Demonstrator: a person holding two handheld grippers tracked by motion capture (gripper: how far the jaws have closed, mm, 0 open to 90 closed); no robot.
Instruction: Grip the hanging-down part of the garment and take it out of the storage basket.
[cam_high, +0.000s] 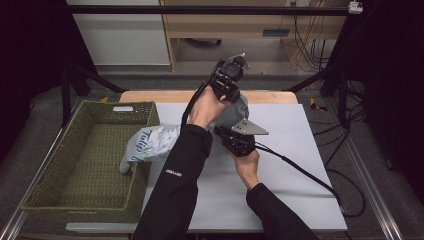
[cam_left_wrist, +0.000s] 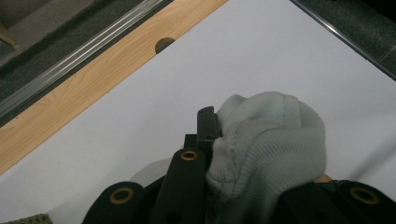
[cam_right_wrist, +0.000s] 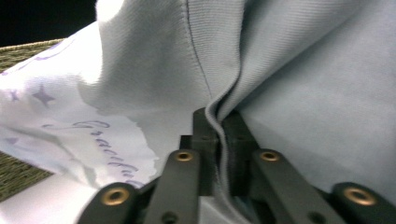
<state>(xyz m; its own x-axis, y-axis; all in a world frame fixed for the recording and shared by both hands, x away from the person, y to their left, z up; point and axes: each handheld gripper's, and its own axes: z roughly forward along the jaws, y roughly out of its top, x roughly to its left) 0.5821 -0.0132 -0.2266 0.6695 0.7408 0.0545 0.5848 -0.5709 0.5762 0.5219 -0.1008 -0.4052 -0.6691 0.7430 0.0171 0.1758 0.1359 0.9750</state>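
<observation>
A light grey-blue sweatshirt (cam_high: 150, 142) with purple printed lettering lies bunched at the table's middle, one end draped over the basket's rim. My left gripper (cam_high: 233, 97) is raised above the table's far side. It is shut on a ribbed knit edge of the sweatshirt (cam_left_wrist: 266, 144), which bulges over the right jaw and hides it; one fingertip (cam_left_wrist: 205, 122) shows. My right gripper (cam_high: 220, 132), with its grey plate (cam_high: 249, 127) on top, is lower and nearer. In its own view the right gripper (cam_right_wrist: 218, 128) is shut on a seamed fold of the sweatshirt (cam_right_wrist: 299, 79).
A green woven basket (cam_high: 90, 105) stands at the table's left. The white table mat (cam_high: 290, 165) stretches to the right and front, with a wooden strip (cam_left_wrist: 70, 98) along its far edge. The right gripper's cable (cam_high: 310, 175) trails across the mat to the right.
</observation>
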